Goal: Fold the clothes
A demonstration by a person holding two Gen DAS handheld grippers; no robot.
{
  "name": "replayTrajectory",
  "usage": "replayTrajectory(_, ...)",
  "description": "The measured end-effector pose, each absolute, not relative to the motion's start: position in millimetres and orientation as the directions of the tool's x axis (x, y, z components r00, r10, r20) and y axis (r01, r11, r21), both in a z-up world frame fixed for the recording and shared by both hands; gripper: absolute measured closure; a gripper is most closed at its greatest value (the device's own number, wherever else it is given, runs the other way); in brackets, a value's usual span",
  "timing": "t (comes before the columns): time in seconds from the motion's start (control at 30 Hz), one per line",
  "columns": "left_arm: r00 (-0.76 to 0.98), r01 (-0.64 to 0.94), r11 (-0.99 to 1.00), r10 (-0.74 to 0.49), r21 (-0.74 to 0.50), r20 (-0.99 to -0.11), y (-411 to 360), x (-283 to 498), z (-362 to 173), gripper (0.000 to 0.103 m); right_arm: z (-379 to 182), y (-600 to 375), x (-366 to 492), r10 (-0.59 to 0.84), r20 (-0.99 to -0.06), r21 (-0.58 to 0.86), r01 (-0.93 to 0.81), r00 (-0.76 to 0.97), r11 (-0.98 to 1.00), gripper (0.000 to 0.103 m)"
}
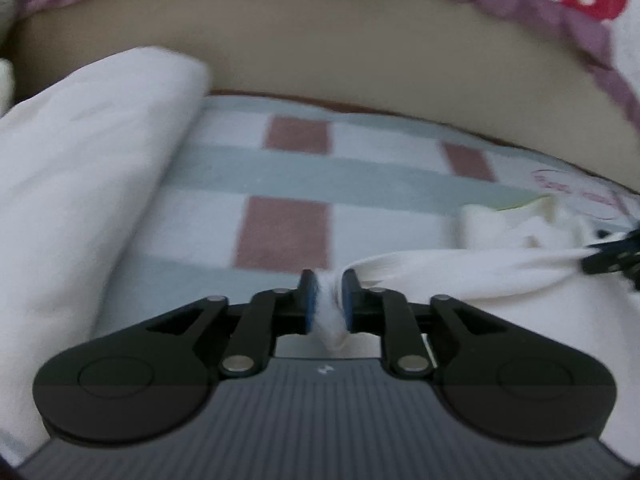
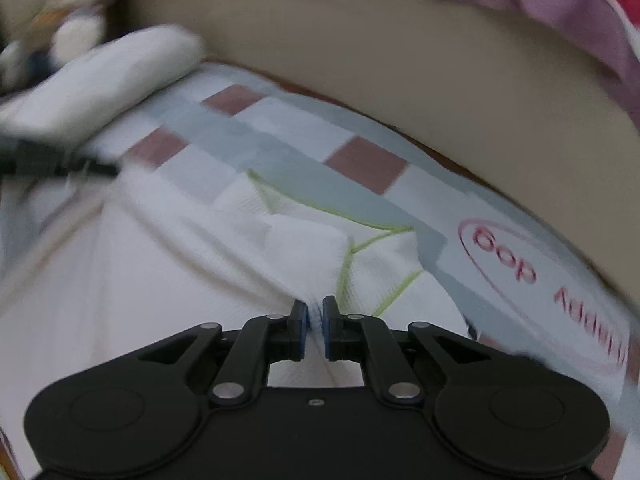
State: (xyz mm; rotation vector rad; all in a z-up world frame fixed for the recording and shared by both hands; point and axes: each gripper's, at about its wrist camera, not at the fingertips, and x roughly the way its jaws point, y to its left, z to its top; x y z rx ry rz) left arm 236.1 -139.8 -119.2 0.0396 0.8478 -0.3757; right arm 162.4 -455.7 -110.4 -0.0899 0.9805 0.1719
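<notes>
Both tongs, left tongs (image 1: 329, 300) and right tongs (image 2: 315, 322), pinch white garment (image 2: 248, 232); green stitching (image 2: 360, 240) shows rightside only

The garment (image 2: 280, 248) lies spread on the blanket (image 1: 288, 168), pulled between the two grippers: left gripper (image 1: 329, 300) at one end, right gripper (image 2: 315, 320) at the other (each with cloth between its pads). A folded pile (image 1: 92, 152) sits on the blanket to the left. Behind the blanket runs a padded backrest (image 1: 360, 60), a soft toy (image 2: 76, 12) at its far left.
</notes>
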Motion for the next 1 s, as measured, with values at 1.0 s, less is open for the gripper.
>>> replayTrajectory(1.0,0.551,0.497,0.867,-0.345,-0.033,-0.760,-153.0,222.2,-123.9,0.074,-102.2,-636.1,75.5,-0.106,-0.826,0.021,0.218,0.553,0.976,0.055)
